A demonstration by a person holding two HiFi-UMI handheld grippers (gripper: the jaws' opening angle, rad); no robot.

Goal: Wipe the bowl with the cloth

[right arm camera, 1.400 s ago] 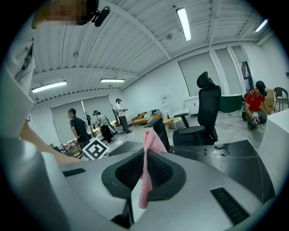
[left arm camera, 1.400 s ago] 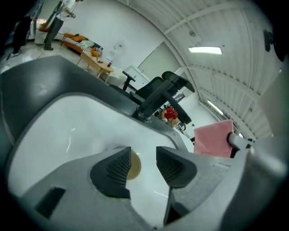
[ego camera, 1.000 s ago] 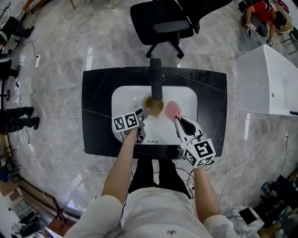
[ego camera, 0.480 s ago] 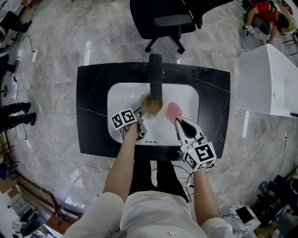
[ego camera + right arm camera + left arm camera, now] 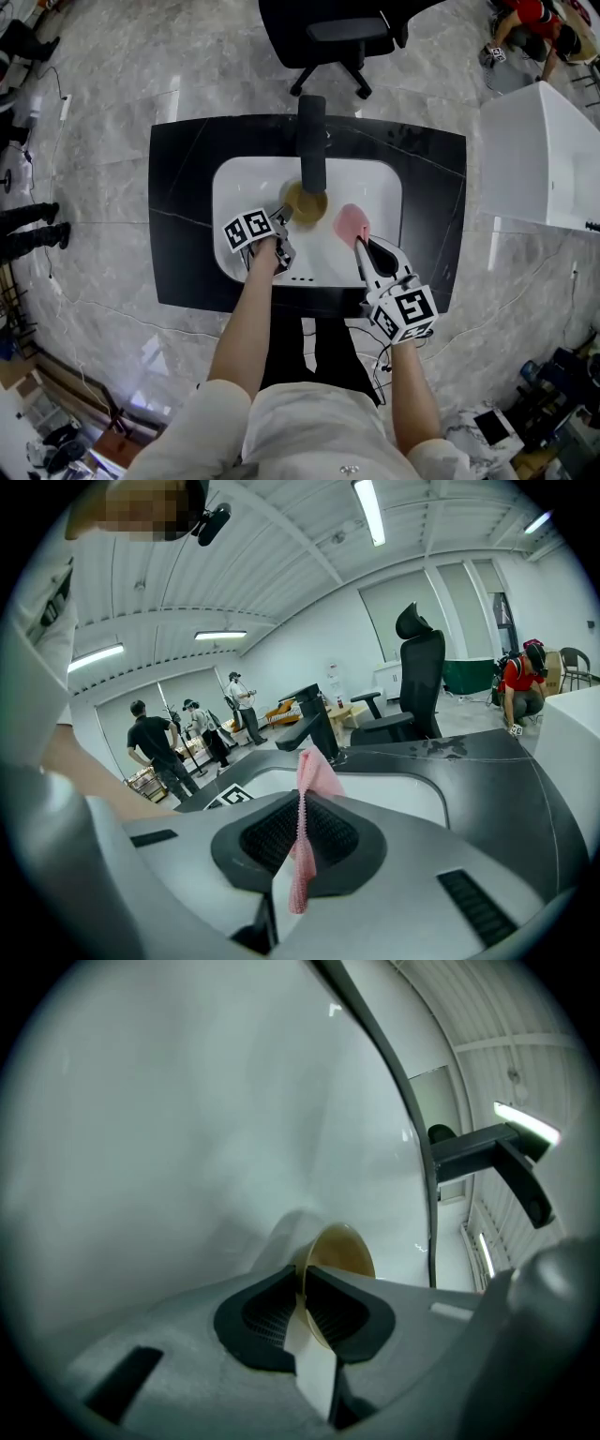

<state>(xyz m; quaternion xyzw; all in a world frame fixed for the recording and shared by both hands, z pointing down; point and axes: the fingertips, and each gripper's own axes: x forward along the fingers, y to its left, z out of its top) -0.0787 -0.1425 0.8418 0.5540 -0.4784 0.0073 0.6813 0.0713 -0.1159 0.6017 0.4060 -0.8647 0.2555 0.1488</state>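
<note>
The left gripper (image 5: 302, 1275) is closing on the thin rim of the bowl (image 5: 343, 1252), and so shallow a pinch may slip during wiping. The right gripper (image 5: 302, 804) is clamped on the cloth (image 5: 315, 769).

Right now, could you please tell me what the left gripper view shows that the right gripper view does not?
Only the left gripper view: the left tongs closing on the rim of the tan bowl. Only the right gripper view: the right tongs pinching the pink cloth, the black counter, an office chair and people standing beyond. Both show the black faucet and the white sink.
</note>
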